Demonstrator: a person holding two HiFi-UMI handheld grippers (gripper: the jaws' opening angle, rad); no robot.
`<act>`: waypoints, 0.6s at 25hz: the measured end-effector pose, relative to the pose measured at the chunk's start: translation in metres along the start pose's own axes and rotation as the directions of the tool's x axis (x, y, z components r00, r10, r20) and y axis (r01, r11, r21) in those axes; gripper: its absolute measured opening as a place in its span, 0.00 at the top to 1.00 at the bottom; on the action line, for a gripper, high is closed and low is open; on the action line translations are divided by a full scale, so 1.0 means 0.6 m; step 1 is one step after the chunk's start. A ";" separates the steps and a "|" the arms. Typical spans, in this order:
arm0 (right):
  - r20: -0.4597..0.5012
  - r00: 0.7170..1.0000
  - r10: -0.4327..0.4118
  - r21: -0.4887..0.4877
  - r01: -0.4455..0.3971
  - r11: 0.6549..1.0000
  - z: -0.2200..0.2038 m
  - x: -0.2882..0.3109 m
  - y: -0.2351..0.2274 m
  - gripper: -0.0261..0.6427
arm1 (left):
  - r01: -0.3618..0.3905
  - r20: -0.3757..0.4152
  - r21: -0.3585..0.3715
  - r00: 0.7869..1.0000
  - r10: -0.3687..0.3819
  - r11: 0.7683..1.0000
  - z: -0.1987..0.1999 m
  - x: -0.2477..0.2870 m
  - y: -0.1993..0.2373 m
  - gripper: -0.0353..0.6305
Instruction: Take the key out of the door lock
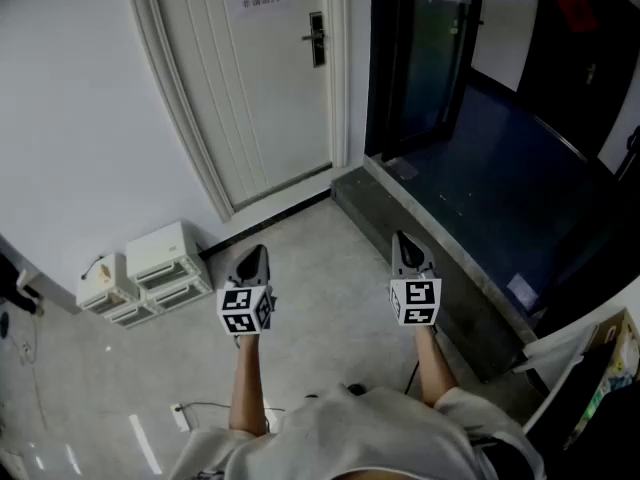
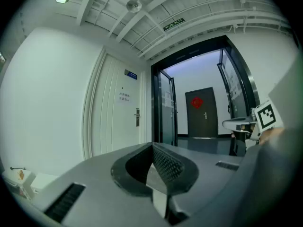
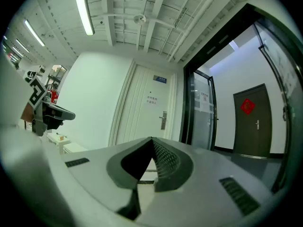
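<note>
Standing well back from the door, you hold your left hand-held gripper (image 1: 259, 256) and right hand-held gripper (image 1: 404, 243) level over the floor (image 1: 330, 268), each with its jaws together on nothing. Farther off, the white door (image 1: 255, 98) carries its lock (image 1: 316, 38) near the right edge; the key there is too small to make out. This looks like the approach step: walk up, open one pair of jaws, line up on the key.

The door lock (image 1: 317, 38) — a dark upright plate with a lever — sits at the white door's (image 1: 250, 98) right edge; the key is too small to tell.
</note>
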State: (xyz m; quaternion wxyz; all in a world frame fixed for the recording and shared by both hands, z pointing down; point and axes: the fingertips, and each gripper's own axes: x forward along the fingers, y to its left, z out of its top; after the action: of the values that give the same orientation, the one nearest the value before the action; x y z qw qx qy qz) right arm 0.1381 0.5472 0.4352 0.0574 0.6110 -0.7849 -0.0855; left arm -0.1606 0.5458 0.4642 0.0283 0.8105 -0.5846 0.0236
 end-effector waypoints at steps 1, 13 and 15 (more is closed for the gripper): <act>-0.001 1.000 0.000 0.002 0.000 1.000 0.000 -0.001 -0.001 0.93 | 0.000 0.000 0.000 1.000 0.000 1.000 0.001 0.000 -0.003 0.92; 0.013 0.999 0.031 0.017 -0.031 0.999 -0.004 -0.004 -0.023 0.93 | -0.009 -0.005 0.010 1.000 0.009 1.000 0.005 0.006 -0.039 0.92; 0.011 0.999 0.037 0.017 -0.038 0.999 -0.005 -0.002 -0.025 0.93 | -0.011 -0.010 0.010 1.000 0.012 1.000 0.002 0.009 -0.043 0.92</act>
State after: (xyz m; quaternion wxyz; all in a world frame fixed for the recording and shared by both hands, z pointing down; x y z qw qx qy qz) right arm 0.1534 0.5446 0.4354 0.0493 0.5962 -0.7972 -0.0808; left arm -0.1342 0.5488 0.4628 0.0271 0.8071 -0.5890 0.0308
